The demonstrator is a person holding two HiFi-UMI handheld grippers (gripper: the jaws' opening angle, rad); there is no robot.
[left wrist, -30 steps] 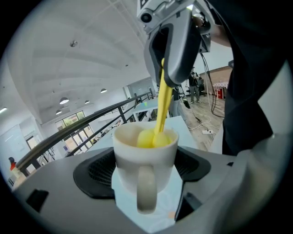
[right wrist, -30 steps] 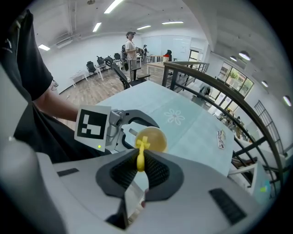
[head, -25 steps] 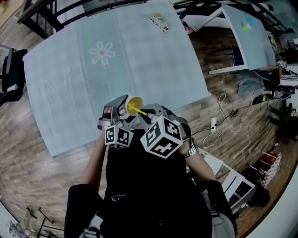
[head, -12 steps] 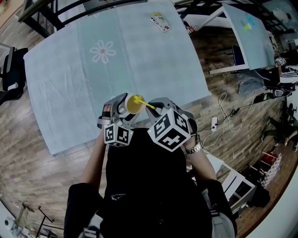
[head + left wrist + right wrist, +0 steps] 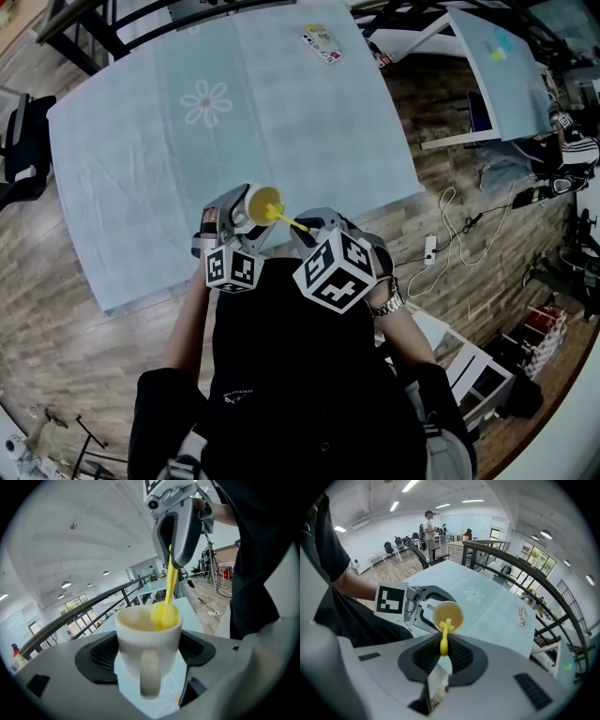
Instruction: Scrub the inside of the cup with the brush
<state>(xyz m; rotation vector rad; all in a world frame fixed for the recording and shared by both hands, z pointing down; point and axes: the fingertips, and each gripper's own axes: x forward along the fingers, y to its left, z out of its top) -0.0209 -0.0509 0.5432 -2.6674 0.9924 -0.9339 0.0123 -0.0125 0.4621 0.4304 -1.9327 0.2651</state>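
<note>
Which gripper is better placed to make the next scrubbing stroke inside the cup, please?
Right, probably: the right gripper is shut on the brush, whose head sits at the mouth of the cup, while the left gripper is shut on that cup.

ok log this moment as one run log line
left gripper: shut on cup | right gripper: shut on brush | brush: head in cup mouth at rim | cup: held over table, mouth toward right gripper

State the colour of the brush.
Yellow, both head and handle of the brush; it shows best in the left gripper view, against the white cup.
</note>
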